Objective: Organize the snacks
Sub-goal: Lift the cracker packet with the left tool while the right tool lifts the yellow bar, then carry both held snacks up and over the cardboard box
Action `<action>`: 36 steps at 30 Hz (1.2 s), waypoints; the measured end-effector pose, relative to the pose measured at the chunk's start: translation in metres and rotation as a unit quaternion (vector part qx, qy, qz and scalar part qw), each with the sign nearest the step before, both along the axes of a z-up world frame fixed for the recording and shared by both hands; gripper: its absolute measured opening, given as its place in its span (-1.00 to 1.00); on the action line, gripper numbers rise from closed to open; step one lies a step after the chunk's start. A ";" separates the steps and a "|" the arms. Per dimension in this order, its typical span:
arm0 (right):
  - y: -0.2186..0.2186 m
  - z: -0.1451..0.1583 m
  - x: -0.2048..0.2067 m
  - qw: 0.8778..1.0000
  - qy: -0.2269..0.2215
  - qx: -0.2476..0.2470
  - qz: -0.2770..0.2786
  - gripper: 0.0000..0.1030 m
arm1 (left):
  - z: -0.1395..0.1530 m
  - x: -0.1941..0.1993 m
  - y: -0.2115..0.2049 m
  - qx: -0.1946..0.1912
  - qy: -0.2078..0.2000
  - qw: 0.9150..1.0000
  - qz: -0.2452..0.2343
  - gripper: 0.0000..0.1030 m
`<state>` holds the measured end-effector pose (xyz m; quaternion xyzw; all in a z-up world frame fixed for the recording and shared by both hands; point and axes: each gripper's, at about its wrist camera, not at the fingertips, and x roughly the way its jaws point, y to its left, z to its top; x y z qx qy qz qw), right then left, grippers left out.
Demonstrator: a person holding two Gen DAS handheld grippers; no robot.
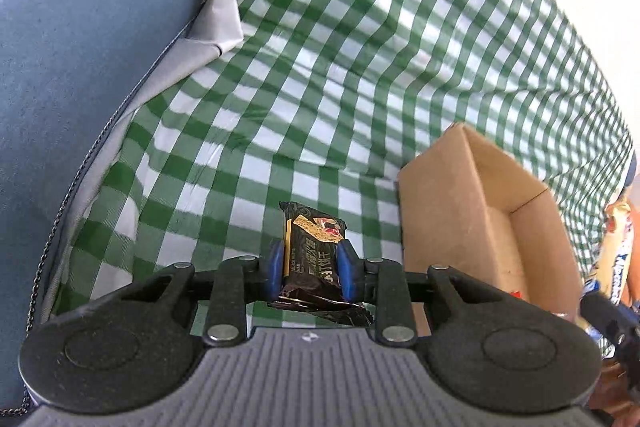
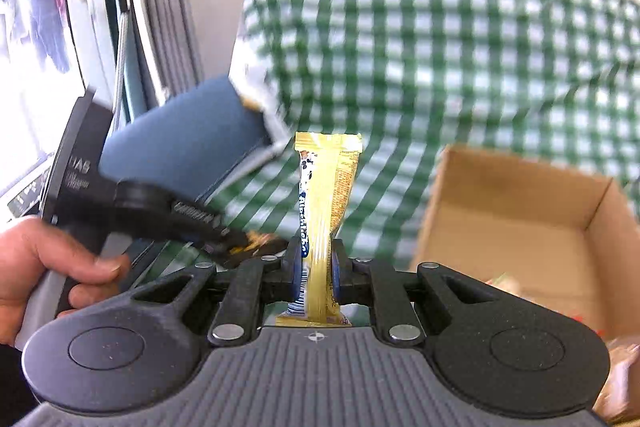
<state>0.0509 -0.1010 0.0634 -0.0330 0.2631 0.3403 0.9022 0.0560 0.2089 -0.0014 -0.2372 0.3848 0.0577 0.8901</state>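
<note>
My left gripper point(image 1: 310, 269) is shut on a black snack bar point(image 1: 314, 247), held above the green checked cloth point(image 1: 320, 67), left of an open cardboard box point(image 1: 480, 211). My right gripper point(image 2: 316, 269) is shut on a yellow snack bar point(image 2: 326, 187) that stands upright between the blue pads, left of the same cardboard box point(image 2: 516, 215). The left gripper point(image 2: 224, 237) with its black bar shows at the left in the right wrist view, held by a hand point(image 2: 44, 267). The right gripper's tip point(image 1: 608, 315) and yellow bar point(image 1: 618, 251) show at the right edge of the left wrist view.
A blue cushion point(image 1: 80, 67) lies to the left, with white paper point(image 1: 216, 7) at its edge. The checked cloth drapes up the backrest. A few snacks lie low in the box point(image 2: 504, 283). A window and curtain point(image 2: 152, 7) stand far left.
</note>
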 end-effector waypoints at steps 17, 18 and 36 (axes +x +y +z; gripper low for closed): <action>-0.076 -0.033 0.025 0.995 0.005 0.050 -0.082 -0.71 | -0.008 0.020 -0.013 -0.011 0.001 1.000 0.002 -1.00; -0.078 -0.033 0.026 0.995 0.005 0.052 -0.082 -0.71 | -0.013 0.022 -0.011 -0.015 0.018 1.000 0.004 -1.00; -0.089 -0.033 0.029 0.993 0.021 0.070 -0.092 -0.71 | -0.085 0.075 -0.079 0.185 0.173 0.961 -0.114 0.29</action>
